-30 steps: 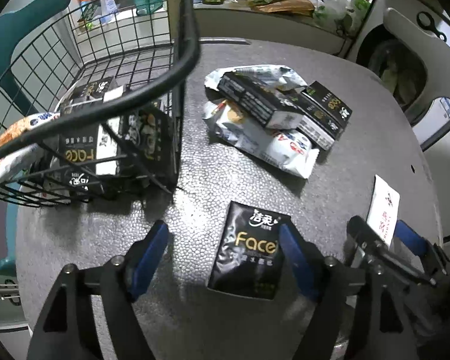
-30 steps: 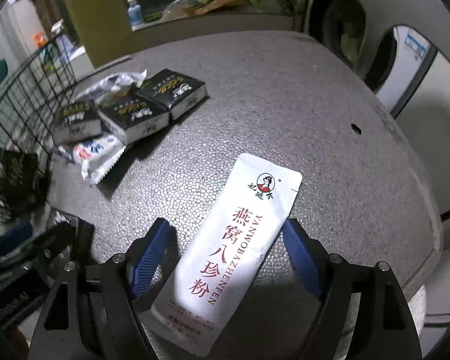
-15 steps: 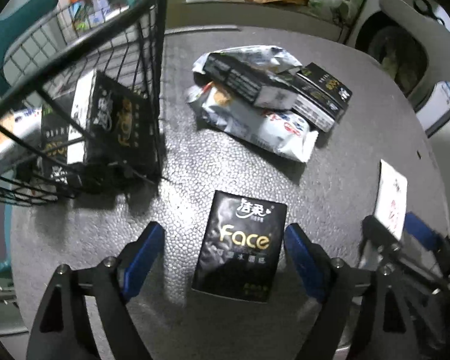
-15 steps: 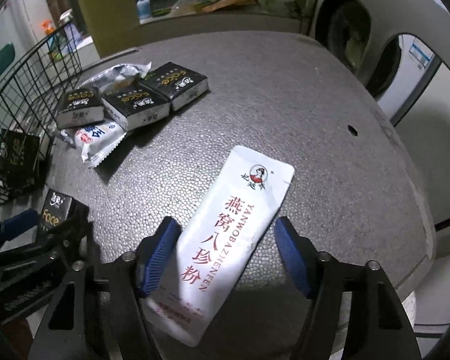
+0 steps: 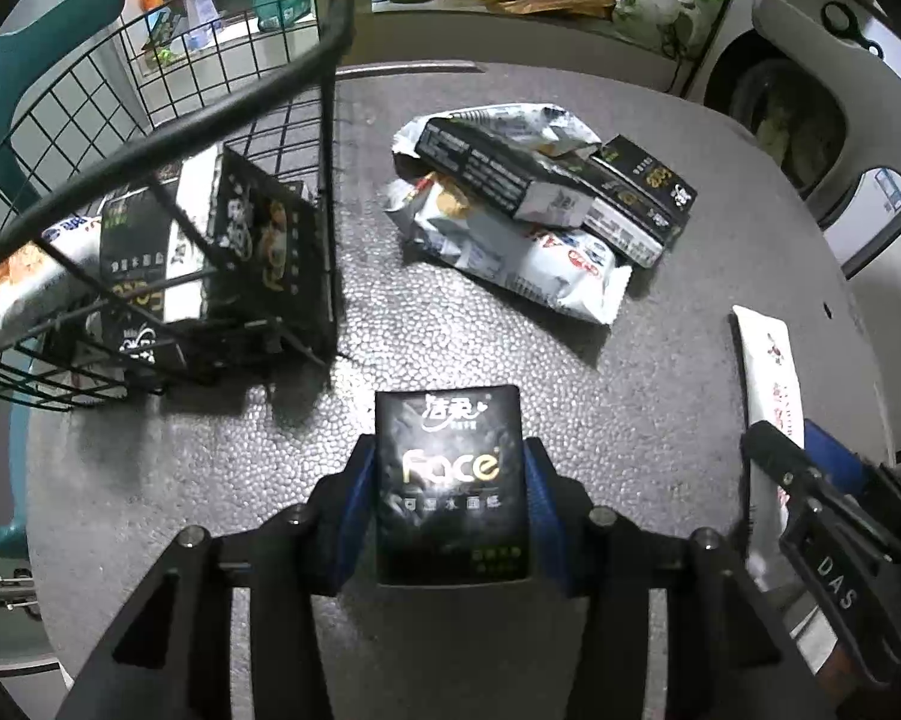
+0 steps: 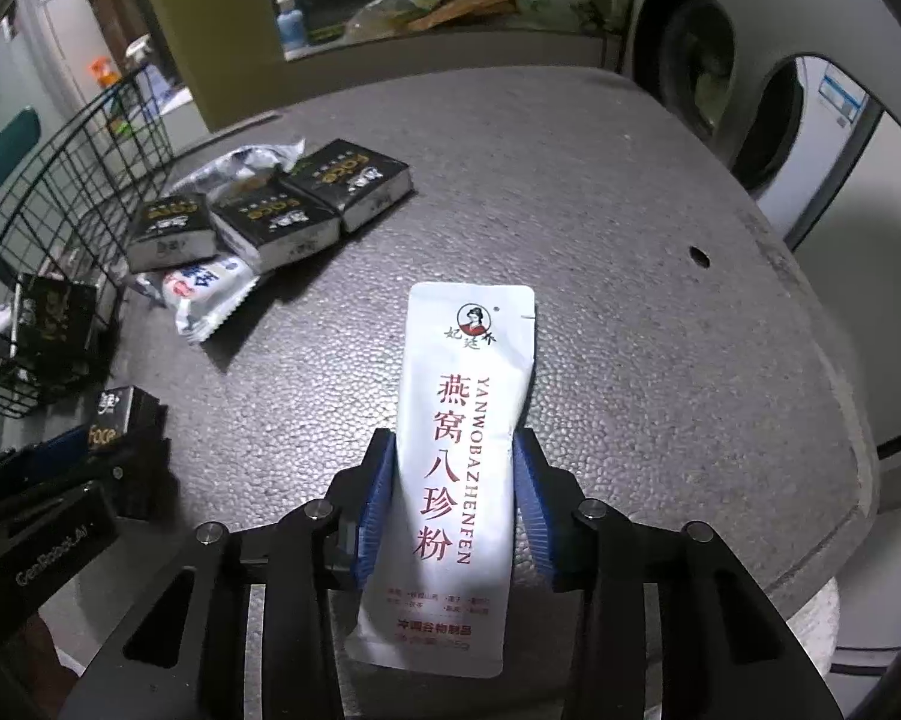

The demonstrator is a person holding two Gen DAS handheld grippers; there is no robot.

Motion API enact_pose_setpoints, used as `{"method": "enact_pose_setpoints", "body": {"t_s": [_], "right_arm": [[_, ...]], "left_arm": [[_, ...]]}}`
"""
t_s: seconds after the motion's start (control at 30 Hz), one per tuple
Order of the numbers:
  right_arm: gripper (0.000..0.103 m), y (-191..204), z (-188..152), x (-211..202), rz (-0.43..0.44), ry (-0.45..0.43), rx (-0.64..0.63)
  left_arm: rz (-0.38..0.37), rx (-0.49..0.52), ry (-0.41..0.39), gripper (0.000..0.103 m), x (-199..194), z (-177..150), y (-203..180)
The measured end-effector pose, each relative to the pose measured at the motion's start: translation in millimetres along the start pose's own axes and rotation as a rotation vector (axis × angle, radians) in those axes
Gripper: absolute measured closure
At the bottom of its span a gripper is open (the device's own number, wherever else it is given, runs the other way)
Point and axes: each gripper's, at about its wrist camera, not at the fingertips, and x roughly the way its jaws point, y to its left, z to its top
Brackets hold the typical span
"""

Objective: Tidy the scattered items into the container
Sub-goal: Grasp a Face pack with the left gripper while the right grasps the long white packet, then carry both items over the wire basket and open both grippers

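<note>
The grey pebbled tabletop carries everything. At its left edge stands the black wire basket, which already holds several black tissue packs and a snack bag. Right of the basket, near the middle of the tabletop, lies a pile of snack bags and black boxes, touching each other. The white sachet with red letters lies flat near the right edge; the right claw has just been closing, and its blue pads press both long sides of the sachet. The black "Face" tissue pack lies in front of the basket; the left claw has also just been closing and now grasps this pack at both sides.
</note>
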Motion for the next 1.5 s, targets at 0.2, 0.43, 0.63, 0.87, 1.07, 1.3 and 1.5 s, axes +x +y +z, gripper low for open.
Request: {"method": "enact_pose_setpoints", "body": {"t_s": [0.2, 0.43, 0.63, 0.87, 1.07, 1.3, 1.5], "right_arm": [[0.063, 7.0, 5.7, -23.1, 0.024, -0.055, -0.012], [0.063, 28.5, 38.1, -93.1, 0.145, -0.171, -0.046], [0.063, 119.0, 84.7, -145.4, 0.318, -0.242, -0.249], [0.063, 222.9, 112.0, -125.9, 0.415, -0.205, -0.402], [0.063, 249.2, 115.7, -81.2, 0.4, -0.141, -0.401], [0.059, 235.2, 120.4, -62.1, 0.416, -0.119, -0.357], [0.051, 215.2, 120.8, -67.0, 0.448, -0.127, -0.325]], "left_arm": [[-0.016, 0.012, -0.038, 0.051, -21.1, -2.4, -7.8], [-0.068, -0.013, -0.176, 0.051, -98.6, 16.4, -1.6], [0.018, -0.148, -0.267, 0.051, -145.3, 63.6, 62.8], [0.09, -0.309, -0.242, 0.051, -132.0, 81.7, 148.1], [0.095, -0.352, -0.204, 0.051, -102.7, 83.5, 176.9], [0.103, -0.327, -0.189, 0.048, -88.4, 85.3, 180.1], [0.107, -0.332, -0.204, 0.038, -95.6, 79.2, 174.1]]}}
